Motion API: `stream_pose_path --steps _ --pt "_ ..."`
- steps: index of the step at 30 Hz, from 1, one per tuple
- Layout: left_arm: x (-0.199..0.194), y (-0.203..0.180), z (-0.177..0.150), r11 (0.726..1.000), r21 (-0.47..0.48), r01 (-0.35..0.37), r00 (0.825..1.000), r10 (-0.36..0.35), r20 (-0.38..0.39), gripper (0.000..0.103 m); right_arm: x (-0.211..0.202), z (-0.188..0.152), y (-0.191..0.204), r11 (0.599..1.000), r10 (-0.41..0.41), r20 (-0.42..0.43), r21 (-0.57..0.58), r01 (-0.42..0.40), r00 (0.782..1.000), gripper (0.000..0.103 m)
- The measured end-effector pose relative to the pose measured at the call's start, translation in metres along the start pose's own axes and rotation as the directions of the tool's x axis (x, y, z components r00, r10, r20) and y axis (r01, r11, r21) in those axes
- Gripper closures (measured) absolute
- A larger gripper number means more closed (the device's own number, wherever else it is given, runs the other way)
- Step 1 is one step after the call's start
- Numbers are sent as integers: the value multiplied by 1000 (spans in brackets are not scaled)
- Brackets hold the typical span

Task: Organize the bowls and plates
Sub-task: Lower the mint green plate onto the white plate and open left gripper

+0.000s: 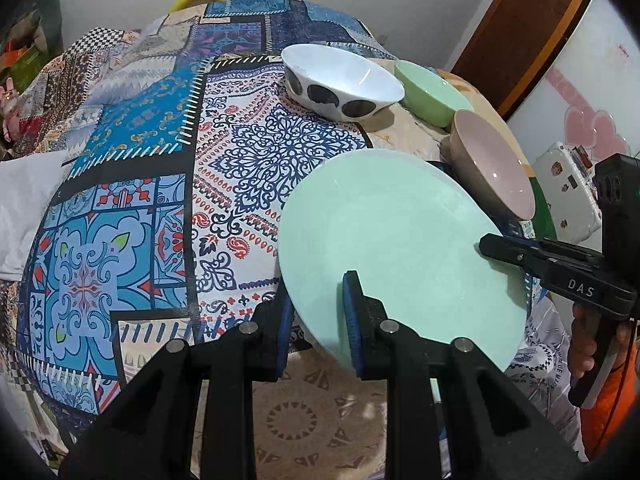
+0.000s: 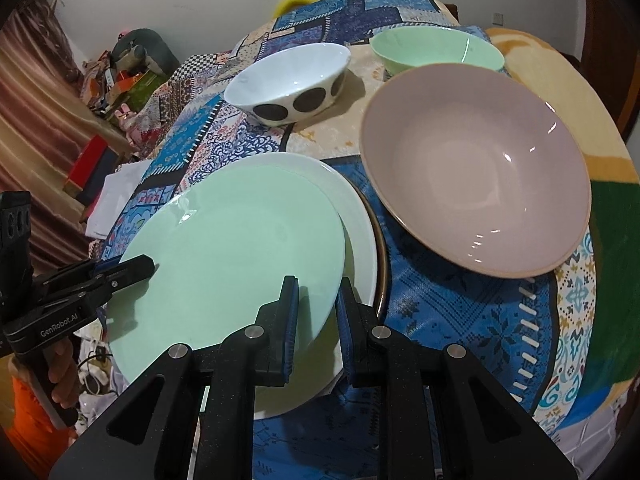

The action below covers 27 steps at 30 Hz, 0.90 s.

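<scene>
Both grippers hold a mint green plate by opposite rims. My left gripper is shut on its left rim. My right gripper is shut on the right rim. The plate hangs tilted just above a white plate, which lies on a dark-rimmed plate. Behind them stand a large pink bowl, a white bowl with black dots and a green bowl.
A patchwork cloth covers the round table; its near edge curves below the grippers. A white sheet lies off the table's left side, with clutter beyond. A hand grips the right handle.
</scene>
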<state>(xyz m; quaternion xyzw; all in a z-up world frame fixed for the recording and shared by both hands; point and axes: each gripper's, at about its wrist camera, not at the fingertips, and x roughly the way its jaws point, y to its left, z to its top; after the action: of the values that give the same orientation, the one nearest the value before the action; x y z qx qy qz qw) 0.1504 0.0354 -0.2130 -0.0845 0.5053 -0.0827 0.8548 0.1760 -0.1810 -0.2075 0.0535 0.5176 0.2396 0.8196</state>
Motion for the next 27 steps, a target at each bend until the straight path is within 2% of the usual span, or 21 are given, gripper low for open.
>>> stream_pose_path --steps 12,18,21,27 --pt "5 0 6 999 14 -41 999 41 0 79 5 3 -2 1000 28 -7 4 -28 1000 86" --pt "18 8 5 999 -13 -39 998 38 -52 79 3 4 -5 1000 29 1 6 -29 1000 86" --pt "21 6 4 999 -1 -38 998 38 -53 79 1 4 -7 999 33 2 9 -33 999 86" --pt "23 1 3 998 20 -59 997 60 -54 78 -6 -1 1 998 -29 26 -49 30 999 86"
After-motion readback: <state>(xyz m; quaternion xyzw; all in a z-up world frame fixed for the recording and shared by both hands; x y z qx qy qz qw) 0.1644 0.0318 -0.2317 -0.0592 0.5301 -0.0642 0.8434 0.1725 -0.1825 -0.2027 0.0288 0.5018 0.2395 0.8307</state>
